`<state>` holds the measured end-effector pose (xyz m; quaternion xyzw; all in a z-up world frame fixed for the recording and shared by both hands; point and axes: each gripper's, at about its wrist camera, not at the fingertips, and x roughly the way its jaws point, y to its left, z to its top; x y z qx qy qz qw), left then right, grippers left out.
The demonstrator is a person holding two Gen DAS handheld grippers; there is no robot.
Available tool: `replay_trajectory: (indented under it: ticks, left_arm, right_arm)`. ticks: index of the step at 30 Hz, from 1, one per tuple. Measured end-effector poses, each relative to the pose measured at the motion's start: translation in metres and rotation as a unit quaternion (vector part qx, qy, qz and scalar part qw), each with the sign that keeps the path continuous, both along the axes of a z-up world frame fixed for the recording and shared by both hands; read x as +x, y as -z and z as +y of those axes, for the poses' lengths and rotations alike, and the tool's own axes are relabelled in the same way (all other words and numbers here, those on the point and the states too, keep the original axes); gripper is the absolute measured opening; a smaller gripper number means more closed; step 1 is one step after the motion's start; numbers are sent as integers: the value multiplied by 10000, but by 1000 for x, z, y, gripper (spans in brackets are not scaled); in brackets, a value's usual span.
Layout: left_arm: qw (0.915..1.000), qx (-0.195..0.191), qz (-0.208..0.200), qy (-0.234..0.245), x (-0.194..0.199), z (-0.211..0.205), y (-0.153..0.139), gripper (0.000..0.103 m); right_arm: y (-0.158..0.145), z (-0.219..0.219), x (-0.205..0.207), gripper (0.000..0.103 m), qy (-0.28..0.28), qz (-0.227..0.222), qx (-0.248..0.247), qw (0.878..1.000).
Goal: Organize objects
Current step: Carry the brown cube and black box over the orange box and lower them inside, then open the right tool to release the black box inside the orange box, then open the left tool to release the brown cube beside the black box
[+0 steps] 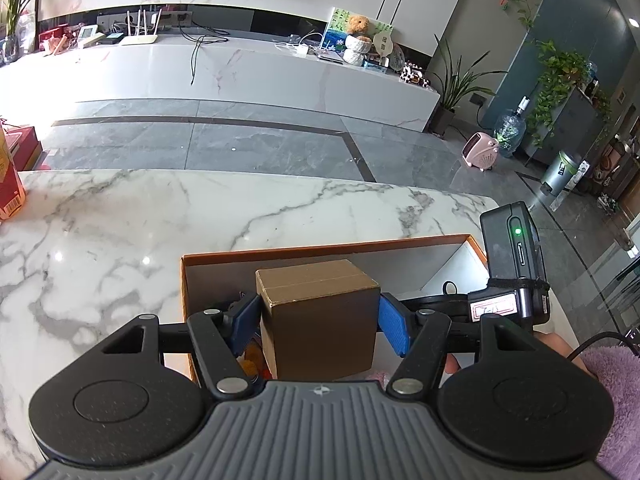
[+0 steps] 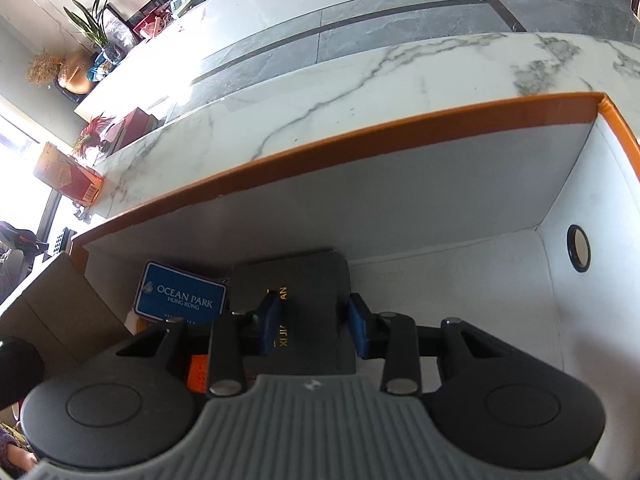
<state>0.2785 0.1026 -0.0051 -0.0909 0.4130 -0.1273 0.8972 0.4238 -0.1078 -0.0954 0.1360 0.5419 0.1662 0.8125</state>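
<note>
Brown box [image 1: 318, 316] between left hand-held gripper [image 1: 318, 322] pads

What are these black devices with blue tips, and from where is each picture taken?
They are hand-held grippers: a person holds one in each hand, and a camera on each looks forward along its two fingers. The left wrist picture shows the left gripper clamped on a brown box over an orange box that stands on a marble table. The other gripper's body shows at the right edge. The right wrist picture looks into the same orange box: the right gripper straddles a black case with gold letters, but I cannot tell whether it grips. A blue card lies beside it.
</note>
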Motion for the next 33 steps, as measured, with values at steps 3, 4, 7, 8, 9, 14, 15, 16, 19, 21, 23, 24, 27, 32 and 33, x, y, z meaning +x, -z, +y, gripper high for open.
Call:
replay_trajectory:
  ticks: [3,4,7,8,9,14,15,16,19,21,23,24,27,32,33]
  left_arm:
    - [10000,-8,22,32,1,-2,1,74]
    - [10000,-10,19,48,0,-4,1,74]
    - [9999,-43,31,148,1,-9,-1,74]
    - [9998,-69,54,169,1,-12,-1,74]
    - [9997,-96,80,187,2,-14,0,74]
    - [9993,-219,135,253,11,-32,7,74]
    - [9992,-219,161,288,15,-38,10,74]
    - [9991,-205,208,315,19,-44,13,74]
    - [9984,-144,405,358,33,-59,26,74]
    - [9976,-250,541,362,41,-64,32,74]
    - [9962,-371,702,350,49,-68,37,74]
    - [9956,-409,770,335,53,-70,40,74]
    - [9934,-582,945,289,63,-76,47,74]
    - [9903,-546,1256,218,77,-84,60,75]
    - [9896,-534,1322,214,79,-84,63,75]
  right_arm:
    - [0,-2,2,42,-5,72,63,10000]
    - [-1,-3,1,42,-5,71,52,10000]
    - [-11,-9,-4,42,-9,-55,65,10000]
    - [-16,-11,-6,42,-8,-135,3,9999]
    - [-23,-13,-10,42,4,-246,-104,9996]
    - [-56,-32,-29,42,46,-938,-567,9940]
    - [-63,-37,-33,42,62,-1103,-658,9917]
    - [-69,-41,-36,42,60,-1237,-740,9895]
    - [-82,-52,-43,42,-60,-1442,-935,9851]
    - [-86,-59,-45,39,-175,-1494,-1057,9830]
    - [-88,-64,-46,39,-144,-1620,-1229,9790]
    - [-88,-67,-47,39,-112,-1696,-1363,9760]
    - [-87,-74,-49,35,-98,-1798,-1486,9724]
    - [-81,-81,-48,22,-99,-1753,-1477,9733]
    - [-80,-80,-49,22,-113,-1757,-1492,9730]
